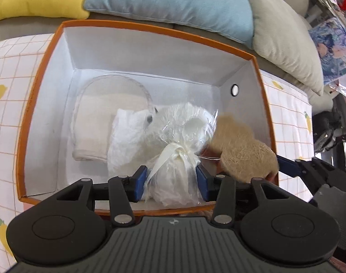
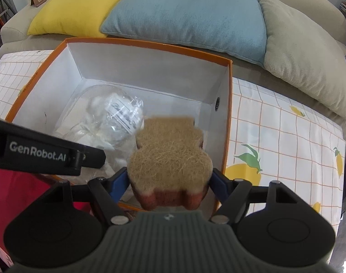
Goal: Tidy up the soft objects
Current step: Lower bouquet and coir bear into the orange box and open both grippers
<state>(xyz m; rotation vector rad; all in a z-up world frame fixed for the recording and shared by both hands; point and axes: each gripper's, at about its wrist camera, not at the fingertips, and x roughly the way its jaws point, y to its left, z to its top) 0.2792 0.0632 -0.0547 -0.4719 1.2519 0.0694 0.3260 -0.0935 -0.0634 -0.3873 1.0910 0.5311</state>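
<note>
In the left wrist view, the left gripper [image 1: 171, 183] sits at the lower centre of the frame, its blue pads [image 1: 141, 182] pressed against both sides of a white plush toy wrapped in clear plastic [image 1: 175, 159]. The toy's knotted end lies between the fingers while its fluffy upper part reaches toward the middle of the frame, inside the orange box [image 1: 150, 28] with white inner walls. To its left, on the box floor, lie a folded white cloth [image 1: 125, 136] and a cream mitt-shaped pad [image 1: 93, 125], the cloth overlapping the pad's right edge.

At the right of this frame a tan fibrous sponge [image 1: 243, 150] hangs over the box's near right corner, just beside the wrapped toy — the right gripper's blue finger shows behind it.

In the right wrist view, the right gripper [image 2: 170, 182] is clamped on the same sponge [image 2: 170, 159], which fills the centre of the frame; its top is tan and bristly, its lower layer reddish. The left gripper's black arm [image 2: 47, 154] crosses the left middle of the frame.

The box rests on a lemon-print checked cloth [image 2: 286, 136]. Along the top of both frames lie a yellow cushion [image 2: 77, 6], a blue cushion [image 2: 189, 16] and a grey cushion [image 2: 305, 52].
</note>
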